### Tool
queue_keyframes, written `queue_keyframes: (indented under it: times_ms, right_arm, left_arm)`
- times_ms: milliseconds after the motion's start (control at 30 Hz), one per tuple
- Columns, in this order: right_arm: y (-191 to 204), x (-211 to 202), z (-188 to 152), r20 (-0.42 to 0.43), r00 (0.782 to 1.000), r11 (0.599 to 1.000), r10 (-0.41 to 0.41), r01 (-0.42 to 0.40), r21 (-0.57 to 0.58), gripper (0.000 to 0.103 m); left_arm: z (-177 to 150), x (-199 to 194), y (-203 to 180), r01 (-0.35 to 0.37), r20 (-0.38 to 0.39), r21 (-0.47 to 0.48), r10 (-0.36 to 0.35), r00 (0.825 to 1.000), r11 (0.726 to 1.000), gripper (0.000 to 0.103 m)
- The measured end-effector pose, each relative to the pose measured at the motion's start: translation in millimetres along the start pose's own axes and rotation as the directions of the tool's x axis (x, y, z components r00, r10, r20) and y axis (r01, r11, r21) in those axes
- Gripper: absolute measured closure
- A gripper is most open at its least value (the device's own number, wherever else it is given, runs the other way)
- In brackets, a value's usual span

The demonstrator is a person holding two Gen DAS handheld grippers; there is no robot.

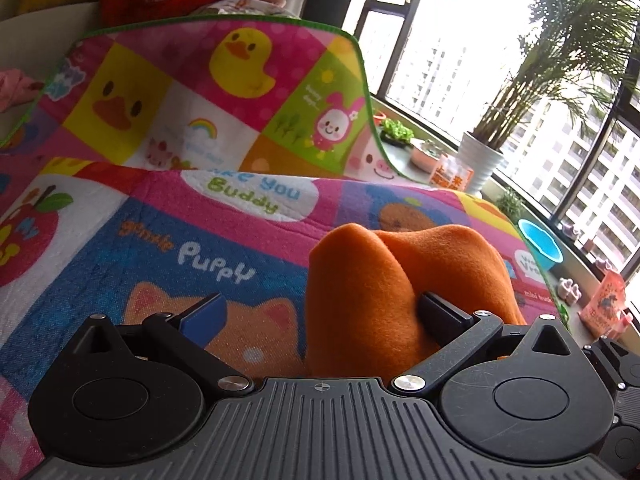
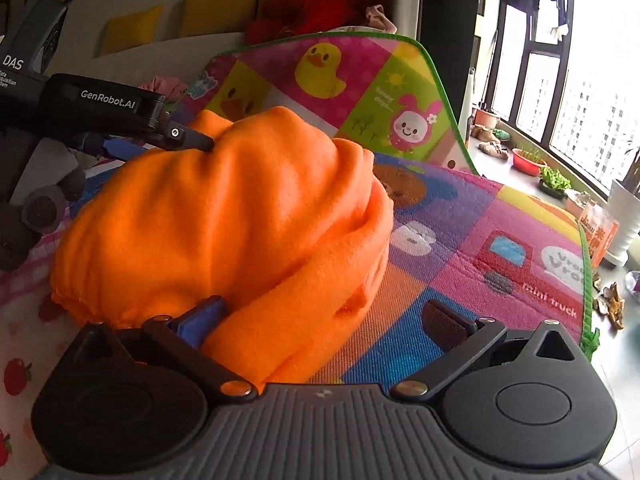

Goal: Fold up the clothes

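An orange fleece garment (image 2: 224, 216) lies bunched in a rounded heap on a colourful cartoon play mat (image 2: 480, 240). My right gripper (image 2: 322, 320) is open, and a fold of the garment drapes over its left blue pad (image 2: 200, 322). My left gripper (image 2: 168, 146) comes in from the upper left, its black fingertip pressed into the top of the heap. In the left wrist view the left gripper (image 1: 322, 310) is wide open. The orange garment (image 1: 440, 256) bulges between its jaws and rests against the right finger (image 1: 440, 308).
The far part of the mat (image 1: 240, 80) stands folded up like a wall. To the right runs a window ledge with a white plant pot (image 1: 478, 164), a blue bowl (image 1: 540, 242) and an orange packet (image 1: 604, 304). A pink cloth (image 1: 16, 88) lies at far left.
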State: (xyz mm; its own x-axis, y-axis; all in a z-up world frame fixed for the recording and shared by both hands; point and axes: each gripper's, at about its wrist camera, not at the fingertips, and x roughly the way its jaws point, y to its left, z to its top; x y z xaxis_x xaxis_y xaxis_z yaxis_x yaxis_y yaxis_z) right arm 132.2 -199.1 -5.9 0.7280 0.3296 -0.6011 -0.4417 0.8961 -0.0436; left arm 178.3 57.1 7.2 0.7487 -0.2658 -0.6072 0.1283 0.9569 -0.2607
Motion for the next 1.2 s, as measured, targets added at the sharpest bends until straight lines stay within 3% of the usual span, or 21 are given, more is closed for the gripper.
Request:
queue_keyframes:
  times_ms: [200, 367, 533, 733, 767, 800, 833, 867, 1067, 1200]
  right_arm:
    - [-0.6, 0.9, -2.1, -0.001, 1.0, 1.0, -0.006, 0.006, 0.007, 0.0]
    - [-3.0, 1.2, -2.8, -0.005, 1.0, 1.0, 0.002, -0.002, 0.027, 0.0]
    - [-5.3, 0.1, -3.9, -0.006, 1.0, 0.998, 0.016, -0.016, 0.056, 0.0]
    - [-12.3, -3.5, -7.0, 0.001, 0.999, 0.993, 0.036, -0.036, 0.109, 0.0]
    - [-14.3, -4.4, -7.3, 0.005, 0.999, 0.992, 0.045, -0.045, 0.118, 0.0]
    - [-16.8, -5.7, -7.8, 0.009, 0.999, 0.989, 0.054, -0.054, 0.134, 0.0]
    - [-19.2, -6.7, -8.5, 0.009, 0.998, 0.986, 0.061, -0.062, 0.156, 0.0]
    - [-23.0, -7.6, -10.3, 0.009, 0.998, 0.98, 0.065, -0.065, 0.185, 0.0]
    - [-37.6, -7.2, -18.0, 0.005, 0.998, 0.948, 0.06, -0.059, 0.314, 0.0]
    - [-33.5, -6.7, -16.9, 0.005, 0.999, 0.954, 0.044, -0.043, 0.297, 0.0]
  left_arm:
    - [-2.0, -21.0, 1.9, 0.008, 0.016, 0.001, -0.008, 1.0, 1.0, 0.0]
    - [-18.9, -44.5, 6.6, 0.143, -0.009, -0.058, -0.144, 0.99, 0.988, 0.0]
    - [-43.6, -24.0, 0.2, 0.144, -0.098, -0.051, -0.148, 0.984, 0.988, 0.0]
    - [-48.6, -17.2, -3.7, 0.16, -0.097, -0.063, -0.165, 0.982, 0.985, 0.0]
    - [-48.9, -18.5, -6.5, 0.164, -0.092, -0.052, -0.168, 0.981, 0.985, 0.002]
    - [-48.9, -20.7, -9.3, 0.172, -0.085, -0.039, -0.175, 0.981, 0.984, 0.008]
    - [-48.8, -23.8, -12.3, 0.182, -0.077, -0.026, -0.184, 0.98, 0.983, 0.021]
    - [-48.8, -27.8, -15.8, 0.192, -0.069, -0.012, -0.192, 0.979, 0.981, 0.024]
    - [-50.6, -42.2, -34.7, 0.17, -0.013, 0.066, -0.17, 0.985, 0.983, 0.036]
    - [-46.1, -52.1, -44.6, 0.202, 0.036, 0.109, -0.207, 0.978, 0.973, 0.04]
